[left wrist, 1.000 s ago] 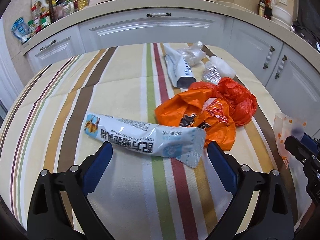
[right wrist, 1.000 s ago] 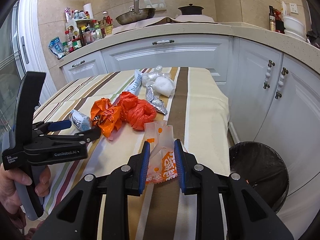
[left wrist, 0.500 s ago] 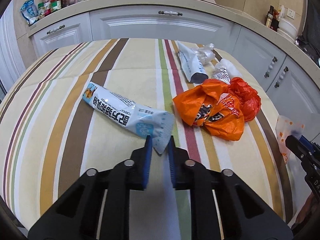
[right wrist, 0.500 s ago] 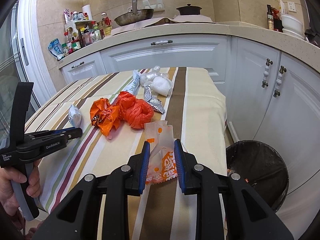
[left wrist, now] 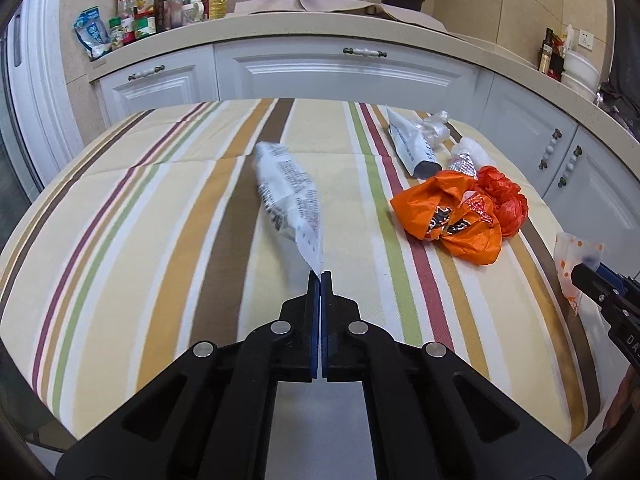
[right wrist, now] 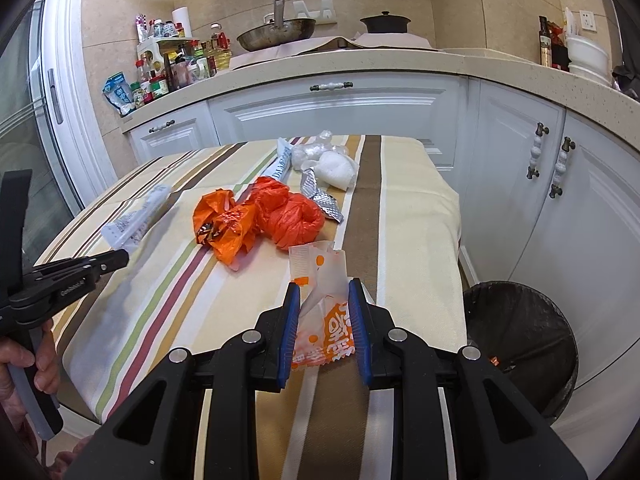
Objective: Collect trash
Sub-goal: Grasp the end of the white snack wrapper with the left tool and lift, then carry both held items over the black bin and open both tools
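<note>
My left gripper (left wrist: 320, 276) is shut on the corner of a long white printed wrapper (left wrist: 290, 196) and holds it up off the striped tablecloth (left wrist: 160, 240); the wrapper also shows in the right wrist view (right wrist: 136, 220). My right gripper (right wrist: 324, 292) is shut on a clear orange-dotted snack packet (right wrist: 324, 304) near the table's right edge. Orange plastic bags (left wrist: 456, 216) lie crumpled at the table's right. A black trash bin (right wrist: 520, 344) stands on the floor right of the table.
Behind the orange bags lie a white pouch (left wrist: 412, 148), a foil wrapper (left wrist: 462, 164) and clear and white plastic bags (right wrist: 328, 160). White cabinets (left wrist: 340, 76) and a counter with bottles and a pan surround the table.
My left gripper closed on the white wrapper's corner and lifted it, so it now hangs end-on. My right gripper kept hold of the snack packet and barely moved.
</note>
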`<state>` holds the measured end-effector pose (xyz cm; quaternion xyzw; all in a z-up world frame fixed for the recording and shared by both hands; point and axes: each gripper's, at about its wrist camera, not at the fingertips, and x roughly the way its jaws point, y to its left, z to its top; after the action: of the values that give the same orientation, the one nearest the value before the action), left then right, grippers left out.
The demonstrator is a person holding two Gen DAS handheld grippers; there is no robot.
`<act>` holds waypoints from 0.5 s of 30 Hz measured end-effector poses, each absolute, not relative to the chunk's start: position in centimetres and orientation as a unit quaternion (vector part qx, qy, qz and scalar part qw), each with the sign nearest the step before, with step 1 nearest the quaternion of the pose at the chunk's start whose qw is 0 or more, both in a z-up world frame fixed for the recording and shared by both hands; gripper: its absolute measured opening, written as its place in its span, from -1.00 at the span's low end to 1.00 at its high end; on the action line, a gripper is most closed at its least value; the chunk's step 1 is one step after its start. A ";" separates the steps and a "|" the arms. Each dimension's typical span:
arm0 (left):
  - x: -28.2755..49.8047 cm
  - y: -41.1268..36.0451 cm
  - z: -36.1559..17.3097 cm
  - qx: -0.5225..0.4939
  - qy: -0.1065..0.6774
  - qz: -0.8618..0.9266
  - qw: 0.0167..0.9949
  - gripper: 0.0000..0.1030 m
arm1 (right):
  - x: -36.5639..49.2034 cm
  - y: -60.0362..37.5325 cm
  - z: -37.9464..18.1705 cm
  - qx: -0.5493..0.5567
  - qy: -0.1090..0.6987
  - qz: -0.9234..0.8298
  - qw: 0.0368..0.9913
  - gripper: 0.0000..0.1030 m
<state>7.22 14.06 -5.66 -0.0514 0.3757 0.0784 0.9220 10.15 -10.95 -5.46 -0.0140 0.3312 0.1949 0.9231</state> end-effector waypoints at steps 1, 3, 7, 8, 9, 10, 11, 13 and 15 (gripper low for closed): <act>6.9 14.2 -5.4 -0.052 0.372 0.080 0.924 -0.99 | 10.0 -10.9 -5.4 -0.015 0.329 0.195 0.924 -0.50; 6.3 14.3 -5.0 -0.050 0.365 0.079 0.926 -0.99 | 9.7 -10.8 -5.1 -0.015 0.324 0.194 0.926 -0.50; 4.9 13.8 -3.9 -0.042 0.349 0.071 0.933 -0.99 | 9.1 -11.0 -4.6 -0.019 0.314 0.190 0.930 -0.50; 4.7 13.6 -3.6 -0.039 0.346 0.068 0.935 -0.99 | 9.0 -11.2 -4.4 -0.020 0.311 0.187 0.931 -0.50; 4.4 13.2 -3.3 -0.035 0.341 0.062 0.937 -0.99 | 8.8 -11.3 -4.3 -0.019 0.309 0.185 0.933 -0.50; 4.2 12.9 -3.0 -0.031 0.337 0.057 0.939 -0.99 | 8.7 -11.5 -4.2 -0.019 0.307 0.181 0.934 -0.50; 3.9 12.4 -2.7 -0.026 0.332 0.050 0.941 -0.99 | 8.6 -11.7 -4.0 -0.018 0.305 0.178 0.935 -0.50; 3.5 11.4 -2.2 -0.018 0.325 0.035 0.945 -0.99 | 8.4 -12.5 -3.6 -0.017 0.300 0.168 0.939 -0.50; 3.3 10.2 -1.9 -0.011 0.320 0.016 0.947 -0.99 | 8.3 -13.1 -3.4 -0.017 0.296 0.157 0.942 -0.50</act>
<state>3.30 10.24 -1.90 -0.0108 0.3201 0.0158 0.9472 8.26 -13.14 -3.35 -0.0169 0.2959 0.1571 0.9421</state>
